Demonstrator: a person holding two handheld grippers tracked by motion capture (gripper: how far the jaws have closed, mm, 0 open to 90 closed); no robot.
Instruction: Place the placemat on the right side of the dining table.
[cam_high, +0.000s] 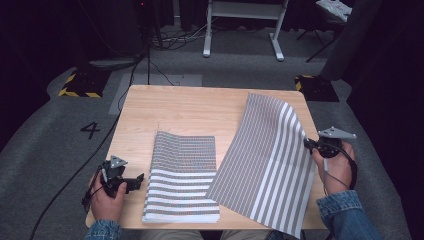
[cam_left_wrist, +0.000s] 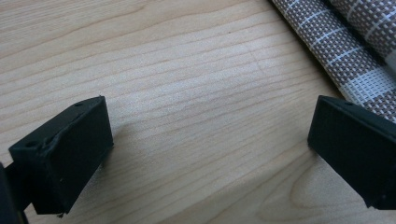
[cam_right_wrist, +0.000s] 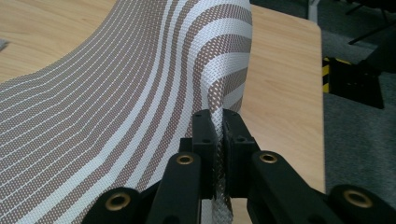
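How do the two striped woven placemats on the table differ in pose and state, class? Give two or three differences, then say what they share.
The loose placemat is lifted and curved, its right edge pinched by the right hand-held gripper; the stacked placemat lies flat and untouched. The loose placemat sits at an angle, overhanging the table's near edge; the stacked placemat sits square on the pile. Both are woven with brown and white stripes.

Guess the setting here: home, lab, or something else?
Likely a lab or recording studio: black curtains around a lone wooden table, hazard-striped floor blocks, a floor number 4, loose cables on grey carpet.
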